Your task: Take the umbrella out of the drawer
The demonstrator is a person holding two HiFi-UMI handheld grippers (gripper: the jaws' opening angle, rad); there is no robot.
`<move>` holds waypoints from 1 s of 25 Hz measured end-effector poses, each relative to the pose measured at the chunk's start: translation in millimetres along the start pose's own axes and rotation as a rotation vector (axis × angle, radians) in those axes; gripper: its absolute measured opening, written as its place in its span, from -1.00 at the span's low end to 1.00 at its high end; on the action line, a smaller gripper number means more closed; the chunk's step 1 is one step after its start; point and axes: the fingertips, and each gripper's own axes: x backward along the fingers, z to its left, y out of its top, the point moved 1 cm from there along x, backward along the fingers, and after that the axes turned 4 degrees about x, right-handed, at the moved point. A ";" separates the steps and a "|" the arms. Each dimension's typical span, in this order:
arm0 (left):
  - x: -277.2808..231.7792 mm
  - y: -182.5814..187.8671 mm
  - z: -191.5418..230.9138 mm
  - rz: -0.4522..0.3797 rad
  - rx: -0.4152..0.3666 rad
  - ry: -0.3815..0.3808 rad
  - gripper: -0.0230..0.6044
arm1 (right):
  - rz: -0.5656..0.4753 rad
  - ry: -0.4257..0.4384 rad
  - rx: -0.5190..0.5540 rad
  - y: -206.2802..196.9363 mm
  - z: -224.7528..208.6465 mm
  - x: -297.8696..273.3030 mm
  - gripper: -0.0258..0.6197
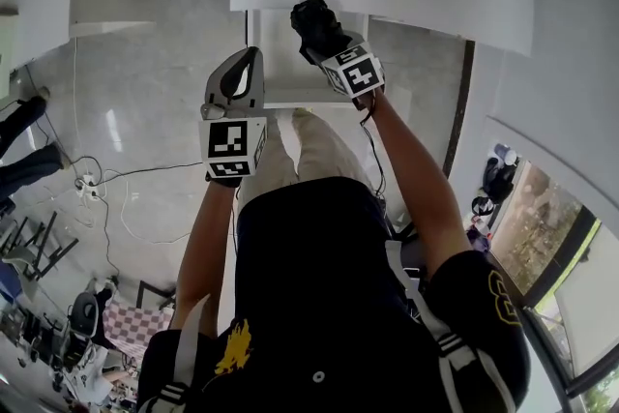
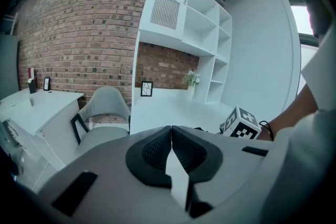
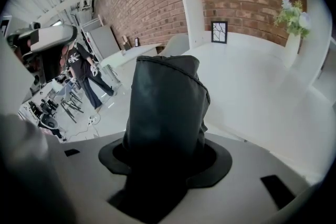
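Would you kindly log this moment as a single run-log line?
right gripper: shut on black folded umbrella, near white desk | left gripper: jaws together, empty

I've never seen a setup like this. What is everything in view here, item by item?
umbrella: one, black, folded, clamped in the right gripper
desk: one, white, against the brick wall
shelf unit: one, white, above the desk
brick wall: one, reddish-brown, behind the desk
picture frame: one on the desk, black, by the wall
vase: one, white, holding green sprigs, at the desk's back
chair: one, grey, beside the desk
cables: a few, pale, on the floor
bystander: one, dark shirt, across the room
left gripper: one, grey, shut, empty
right gripper: one, grey, shut on the umbrella
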 end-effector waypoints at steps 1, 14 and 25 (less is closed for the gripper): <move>0.8 4.0 0.4 -0.005 -0.003 -0.001 -0.87 | -0.012 -0.005 -0.008 4.0 -0.5 4.4 -0.11; 10.7 58.8 -4.3 -0.069 -0.043 -0.030 -0.87 | -0.188 -0.087 -0.075 60.7 -10.9 78.1 -0.10; 21.6 94.4 -16.7 -0.106 -0.084 -0.067 -0.87 | -0.367 -0.169 -0.193 100.2 -20.0 160.1 -0.10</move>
